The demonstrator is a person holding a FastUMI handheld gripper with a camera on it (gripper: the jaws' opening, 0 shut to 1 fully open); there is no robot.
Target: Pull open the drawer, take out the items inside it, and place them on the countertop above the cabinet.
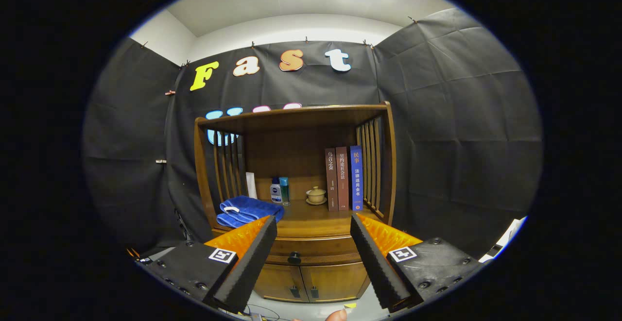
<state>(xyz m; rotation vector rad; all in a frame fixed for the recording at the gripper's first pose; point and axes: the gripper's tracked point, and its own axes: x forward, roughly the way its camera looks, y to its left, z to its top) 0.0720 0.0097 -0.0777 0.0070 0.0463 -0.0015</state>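
So my claw (313, 226) is wide open right now, holding nothing and touching nothing. Both fingers (252, 258) stick up from the bottom of the frame, splayed well apart, and the gap between them frames the cabinet front.

Right in that gap, lower center, is the drawer (311, 249), shut flush, with its dark knob (294, 258) sitting between the fingers but closer to the left one. I can't tell what's inside. Under the drawer are two doors (311, 282) with small dark handles.

The countertop (311, 219) above the drawer shows just past the fingertips. On it, left of center, there's a folded blue towel (249, 210) right behind the left fingertip. Behind the towel a white tube (251, 185) stands upright, then two small bottles (280, 191) side by side, then a little lidded cup (316, 195) on a saucer near the middle. To the right of that, three books (344, 178) stand upright against the slatted side.

A fingertip (336, 315) pokes in at the very bottom edge, center.
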